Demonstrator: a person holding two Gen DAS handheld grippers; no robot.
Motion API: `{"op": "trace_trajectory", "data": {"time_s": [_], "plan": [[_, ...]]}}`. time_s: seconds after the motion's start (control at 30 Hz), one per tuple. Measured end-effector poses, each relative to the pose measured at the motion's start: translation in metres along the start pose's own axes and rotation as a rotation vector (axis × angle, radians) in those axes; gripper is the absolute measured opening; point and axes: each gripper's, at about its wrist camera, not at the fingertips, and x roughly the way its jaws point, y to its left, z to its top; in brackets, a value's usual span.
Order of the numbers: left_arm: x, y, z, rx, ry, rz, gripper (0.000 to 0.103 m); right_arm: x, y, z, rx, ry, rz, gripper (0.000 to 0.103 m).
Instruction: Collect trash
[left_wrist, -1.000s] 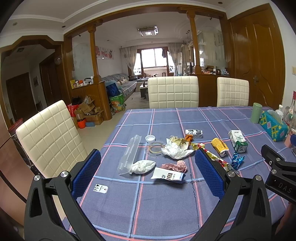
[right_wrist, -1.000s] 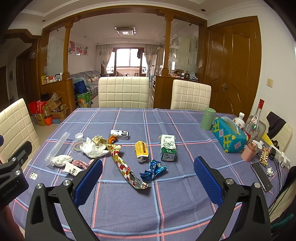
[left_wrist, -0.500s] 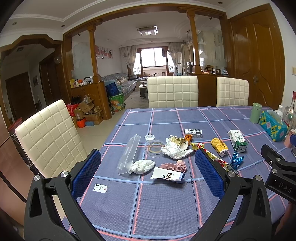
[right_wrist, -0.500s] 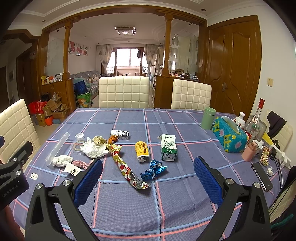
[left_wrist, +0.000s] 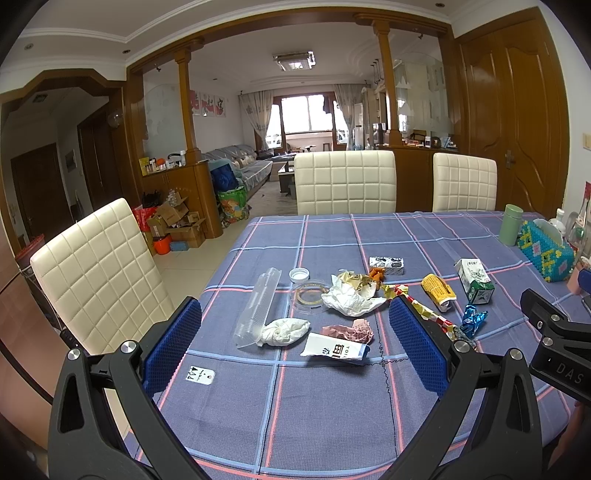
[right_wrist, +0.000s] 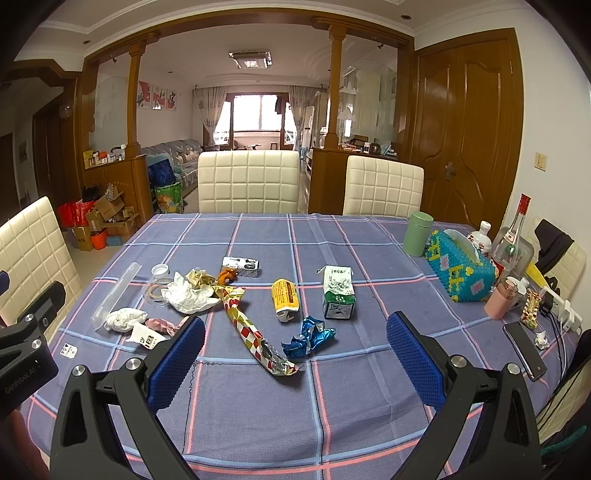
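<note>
Trash lies scattered on the blue checked tablecloth (left_wrist: 332, 417). A white paper wrapper (left_wrist: 335, 350), a crumpled white tissue (left_wrist: 284, 331), a pink scrap (left_wrist: 349, 331) and a clear plastic sleeve (left_wrist: 257, 306) lie just ahead of my left gripper (left_wrist: 293, 349), which is open and empty. My right gripper (right_wrist: 295, 358) is also open and empty above the near table edge. Ahead of it lie a long checked foil wrapper (right_wrist: 253, 330), a blue foil wrapper (right_wrist: 308, 338), a yellow packet (right_wrist: 284, 299) and a green-and-white carton (right_wrist: 338, 291).
Cream chairs (left_wrist: 345, 182) stand around the table. At the right side are a green cup (right_wrist: 417, 238), a beaded tissue box (right_wrist: 458, 267), bottles (right_wrist: 511, 243), a pink cup (right_wrist: 502, 302) and a phone (right_wrist: 524, 349). A small tag (left_wrist: 200, 375) lies near the left edge.
</note>
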Motion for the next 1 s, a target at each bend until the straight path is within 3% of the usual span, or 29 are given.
{"op": "trace_trajectory", "data": {"time_s": [1.0], "plan": [[-0.0036,-0.0001,0.0013,-0.001,0.003,-0.001,0.1,0.0038,0.0,-0.0023,0.003,0.014,0.012,0.096]]}}
